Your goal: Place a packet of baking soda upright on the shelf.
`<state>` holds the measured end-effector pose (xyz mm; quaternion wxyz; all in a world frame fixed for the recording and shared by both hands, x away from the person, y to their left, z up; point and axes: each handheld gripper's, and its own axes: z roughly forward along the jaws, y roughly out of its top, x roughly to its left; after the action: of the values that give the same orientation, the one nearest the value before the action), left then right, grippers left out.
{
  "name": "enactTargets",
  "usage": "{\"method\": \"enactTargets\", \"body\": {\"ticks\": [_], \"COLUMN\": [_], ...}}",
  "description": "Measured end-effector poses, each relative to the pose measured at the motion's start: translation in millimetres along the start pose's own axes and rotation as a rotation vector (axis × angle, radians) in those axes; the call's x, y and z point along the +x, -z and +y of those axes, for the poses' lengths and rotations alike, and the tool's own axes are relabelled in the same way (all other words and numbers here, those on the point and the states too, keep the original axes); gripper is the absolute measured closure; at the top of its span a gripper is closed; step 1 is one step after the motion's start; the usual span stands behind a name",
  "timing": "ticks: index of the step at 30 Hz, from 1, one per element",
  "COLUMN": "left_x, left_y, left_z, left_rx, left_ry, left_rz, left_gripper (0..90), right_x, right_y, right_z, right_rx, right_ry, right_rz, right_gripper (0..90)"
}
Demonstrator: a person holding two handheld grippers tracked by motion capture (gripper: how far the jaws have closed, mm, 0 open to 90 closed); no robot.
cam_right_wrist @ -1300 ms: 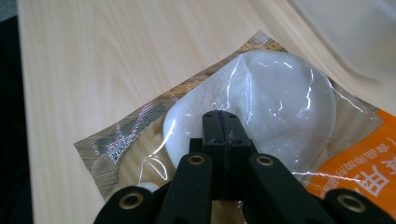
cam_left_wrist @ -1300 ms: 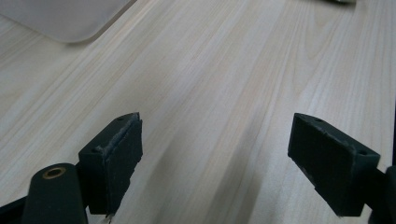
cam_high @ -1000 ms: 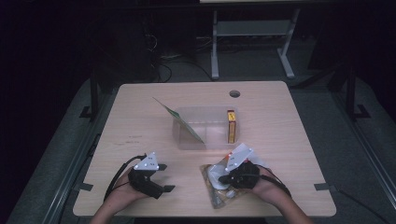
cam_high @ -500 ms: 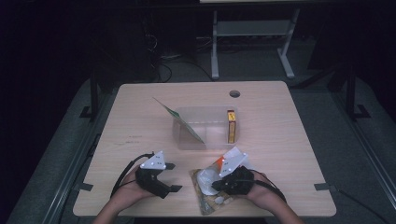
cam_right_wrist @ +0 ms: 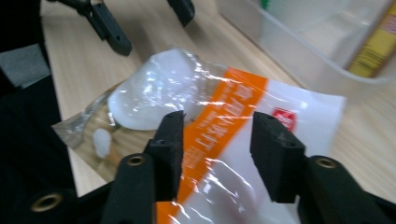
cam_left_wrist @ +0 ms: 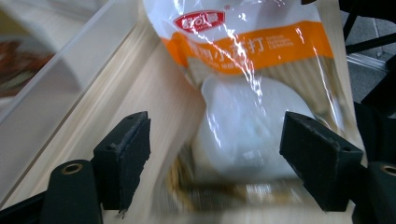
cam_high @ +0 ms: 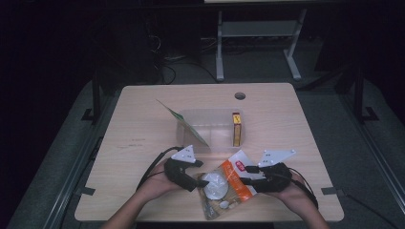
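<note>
Bag (cam_high: 228,183) lying on table (cam_high: 143,129) near its front edge, between left gripper (cam_high: 197,180) and right gripper (cam_high: 248,181). Clear plastic with orange band and red logo, round white lump inside.

In left gripper view, jaws spread wide, bag (cam_left_wrist: 254,93) ahead and between them, white lump nearest; no pad visibly touching the plastic. Lower edge of bag blurred, contents there hard to make out.

In right gripper view, jaws partly apart over the orange band of bag (cam_right_wrist: 224,126); plastic seen in the gap, but contact with either pad impossible to tell. Left gripper's jaws (cam_right_wrist: 144,21) at top of this view, spread, just beyond the bag's far end.

Behind the bag, clear bin (cam_high: 212,131) mid-table, yellow box (cam_high: 236,129) upright against its right wall, green-edged card (cam_high: 184,123) leaning at its left. Print on bag unreadable. Hands partly cut off by bottom edge of high view. Surroundings dark beyond table.
</note>
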<state>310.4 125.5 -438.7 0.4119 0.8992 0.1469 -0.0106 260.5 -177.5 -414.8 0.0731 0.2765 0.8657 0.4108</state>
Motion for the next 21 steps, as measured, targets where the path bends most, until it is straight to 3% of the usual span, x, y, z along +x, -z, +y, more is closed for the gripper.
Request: {"method": "enactTargets", "body": {"ticks": [8,11,16,21], "left_x": [6.0,6.4,7.3,5.3], "left_y": [-36.7,-46.6,-47.4,-43.9], "left_z": [13.8,14.8,14.1,15.3], "left_rx": [0.067,0.082,0.092,0.076], "left_ry": [-0.001,0.022,0.048,0.029], "left_rz": [-0.078,-0.123,-0.182,-0.182], "left_gripper": [33.7,38.7,56.9,77.8], "right_x": [-4.2,-5.4,-6.9,-8.6], "right_y": [7.3,10.2,13.9,16.0], "right_z": [-8.3,-10.1,-12.6,-11.7], "right_rx": [-0.023,-0.026,-0.035,-0.051], "right_ry": [-0.030,-0.042,-0.051,-0.060], "right_rz": [-0.052,-0.063,-0.076,-0.089], "right_gripper": [41.4,40.6,40.2,39.4]}}
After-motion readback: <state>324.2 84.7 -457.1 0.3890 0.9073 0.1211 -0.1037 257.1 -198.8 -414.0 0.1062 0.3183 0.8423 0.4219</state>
